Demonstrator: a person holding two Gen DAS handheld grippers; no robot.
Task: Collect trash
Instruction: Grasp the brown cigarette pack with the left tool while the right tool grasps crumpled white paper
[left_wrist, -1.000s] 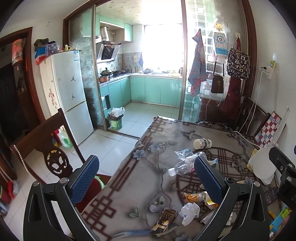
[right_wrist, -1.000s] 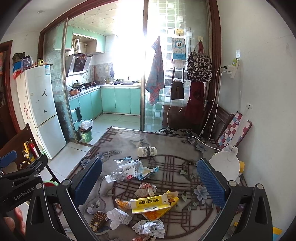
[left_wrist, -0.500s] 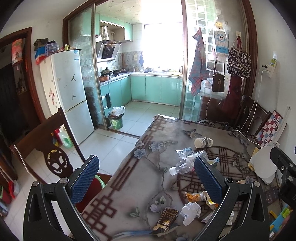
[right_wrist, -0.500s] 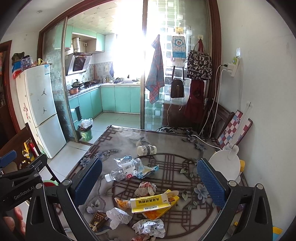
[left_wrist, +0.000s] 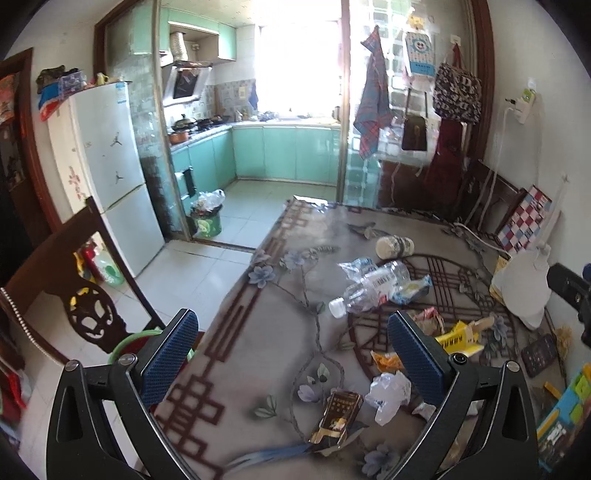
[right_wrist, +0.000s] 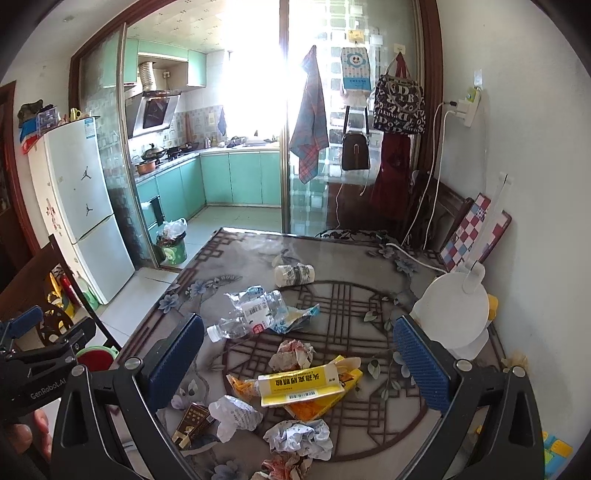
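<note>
Trash lies scattered on the patterned table (right_wrist: 343, 258): a crushed clear bottle (right_wrist: 247, 314) (left_wrist: 369, 288), a small white bottle on its side (right_wrist: 294, 275) (left_wrist: 394, 246), a yellow box (right_wrist: 301, 380), crumpled paper (right_wrist: 299, 439), a white wad (right_wrist: 234, 411) (left_wrist: 389, 393) and a brown packet (left_wrist: 336, 415) (right_wrist: 192, 421). My left gripper (left_wrist: 291, 354) is open and empty above the table's near left part. My right gripper (right_wrist: 299, 360) is open and empty above the yellow box. The left gripper also shows at the left edge of the right wrist view (right_wrist: 40, 354).
A white fan (right_wrist: 452, 314) stands at the table's right by the wall. A wooden chair (left_wrist: 74, 295) stands left of the table with a green-rimmed bin (left_wrist: 129, 341) beside it. A full green trash bin (right_wrist: 171, 247) sits at the kitchen doorway. A fridge (left_wrist: 107, 173) is at left.
Both grippers have drifted slightly; the views shifted a little. Nothing was taken hold of and the trash has not moved.
</note>
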